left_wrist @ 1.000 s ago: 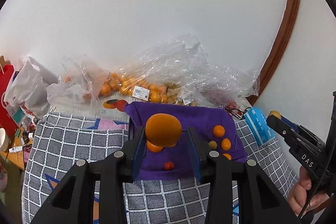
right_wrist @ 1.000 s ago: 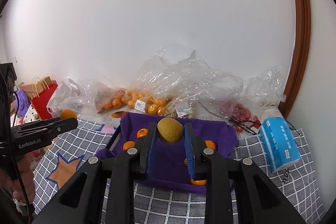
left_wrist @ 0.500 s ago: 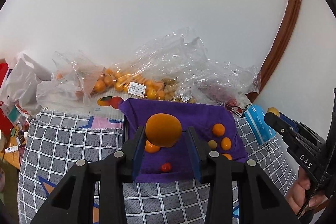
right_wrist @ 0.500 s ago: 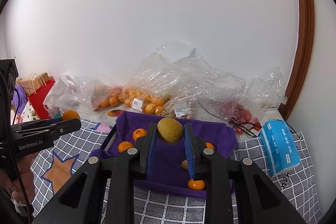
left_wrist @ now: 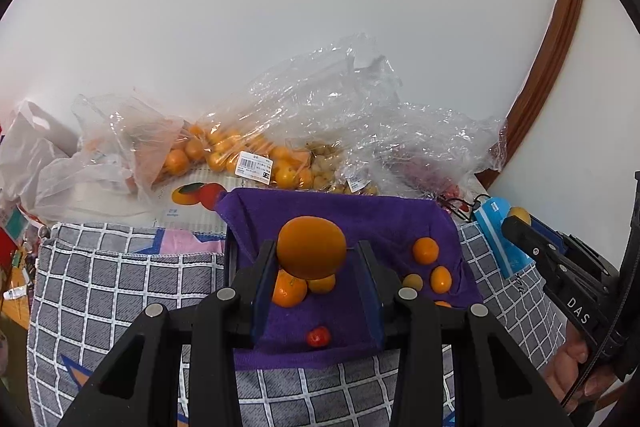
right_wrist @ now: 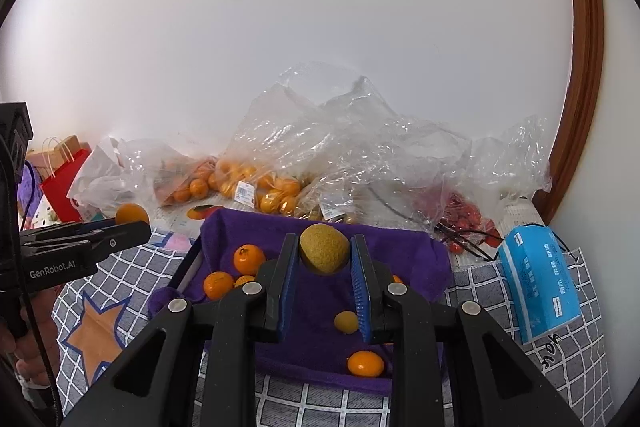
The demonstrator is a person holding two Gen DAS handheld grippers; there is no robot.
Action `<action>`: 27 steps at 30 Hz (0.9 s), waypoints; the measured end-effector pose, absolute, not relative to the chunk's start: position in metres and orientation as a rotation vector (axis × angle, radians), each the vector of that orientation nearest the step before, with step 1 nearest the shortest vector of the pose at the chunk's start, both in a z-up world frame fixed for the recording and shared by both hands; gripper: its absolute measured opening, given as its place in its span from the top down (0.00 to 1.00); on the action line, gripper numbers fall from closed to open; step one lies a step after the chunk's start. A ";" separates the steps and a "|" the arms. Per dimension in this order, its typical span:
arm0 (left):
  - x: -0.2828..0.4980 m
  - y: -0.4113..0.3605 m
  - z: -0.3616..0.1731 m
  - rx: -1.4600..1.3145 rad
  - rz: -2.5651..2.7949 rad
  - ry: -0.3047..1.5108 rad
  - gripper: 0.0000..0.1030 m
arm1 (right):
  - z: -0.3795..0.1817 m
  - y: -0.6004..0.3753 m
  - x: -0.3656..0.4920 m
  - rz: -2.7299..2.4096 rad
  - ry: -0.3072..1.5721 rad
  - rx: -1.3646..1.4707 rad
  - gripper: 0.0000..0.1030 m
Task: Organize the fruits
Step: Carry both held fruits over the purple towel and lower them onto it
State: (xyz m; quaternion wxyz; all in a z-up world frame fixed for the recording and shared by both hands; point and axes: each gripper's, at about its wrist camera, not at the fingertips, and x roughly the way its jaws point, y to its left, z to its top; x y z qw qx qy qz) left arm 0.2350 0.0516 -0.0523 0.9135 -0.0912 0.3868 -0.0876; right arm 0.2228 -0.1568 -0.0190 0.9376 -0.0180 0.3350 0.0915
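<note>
Fruits lay in two places: some loose on the purple cloth (left_wrist: pixel 360 223), which seemed to line a tray, and many more in the plastic bags (left_wrist: pixel 256 151) behind it, against the wall. The left gripper (left_wrist: pixel 311 269) was clenched on a large orange (left_wrist: pixel 311 246), held in the air above the cloth. The right gripper (right_wrist: pixel 323 269) was clenched on a brownish-yellow fruit (right_wrist: pixel 323 253), also lifted above the cloth. I could not tell what kind of fruit this one was.

On the cloth under the left gripper sat a mandarin (left_wrist: pixel 289 291) with a smaller orange fruit touching it, and a small red fruit (left_wrist: pixel 318 336) nearer to the camera. More small orange and yellow fruits (left_wrist: pixel 425 250) lay toward the right side of the cloth. A blue tissue pack (right_wrist: pixel 540 291) lay on the checked blanket (left_wrist: pixel 120 287), right of the cloth.

My judgement is that the step in hand was carrying: both fruits were picked and not yet put down. Nothing in the views showed the place where each one should go. The next move would call for bringing each fruit low over its own group, then opening the fingers gently. Round fruits roll easily on a soft cloth, so a drop from height could scatter the others.
</note>
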 end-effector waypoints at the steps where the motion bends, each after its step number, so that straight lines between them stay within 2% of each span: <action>1: 0.238 0.051 -0.054 -0.191 -0.181 0.798 0.64 | -0.020 -0.158 0.226 0.183 0.689 -0.034 0.75; 10: 0.262 0.048 -0.059 -0.195 -0.196 0.808 0.64 | -0.032 -0.167 0.246 0.178 0.703 -0.007 0.75; 27: 0.297 0.063 -0.098 -0.207 -0.186 0.888 0.64 | -0.090 -0.162 0.286 0.177 0.819 -0.014 0.75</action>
